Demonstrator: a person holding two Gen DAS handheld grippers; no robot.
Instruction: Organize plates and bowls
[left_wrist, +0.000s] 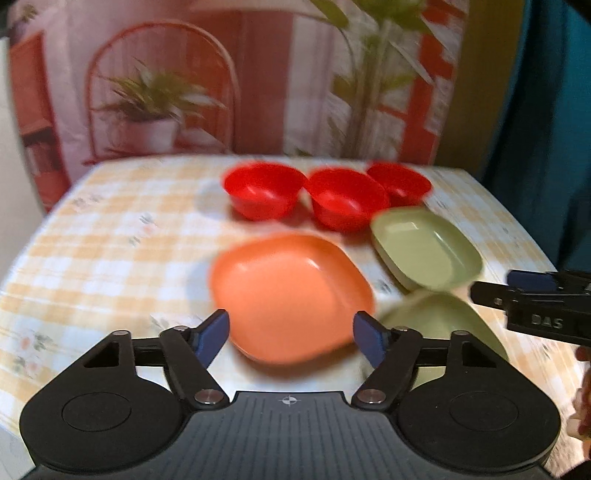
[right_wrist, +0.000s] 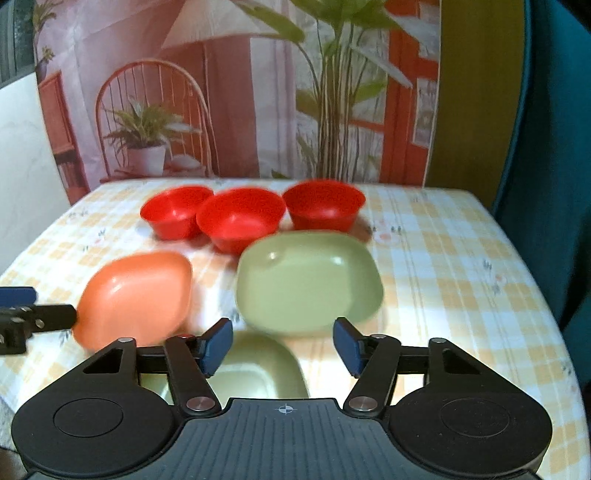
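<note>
Three red bowls (right_wrist: 240, 218) stand in a row near the far edge of the table (right_wrist: 461, 266), the left and middle ones touching or nearly so, the right one just beside them; all three sit upright with their mouths up. Nearer than the bowls lie three squarish plates with rounded corners. The orange plate (left_wrist: 291, 295) lies toward the table's left side, roughly midway between the far and near edges. The farther green plate (right_wrist: 308, 280) lies just in front of the middle and right bowls, close to the table's middle, and apart from the orange plate by a strip of bare cloth. The nearer green plate (right_wrist: 255, 365) lies toward the near edge, partly hidden behind the right gripper's body in the right wrist view. The left gripper (left_wrist: 291, 334) hangs over the near rim of the orange plate with its blue pads spread to either side of that rim; its jaws are released and the pads press on nothing. The right gripper (right_wrist: 283, 345) hangs between the two green plates, its jaws likewise released, with the near edge of the farther green plate showing in the gap and no pad touching it. The table wears a yellow-and-white checked cloth with small flower prints. Behind its far edge hangs a printed backdrop (right_wrist: 229, 110) showing a chair, potted plants and red woodwork; both views are blurred.
</note>
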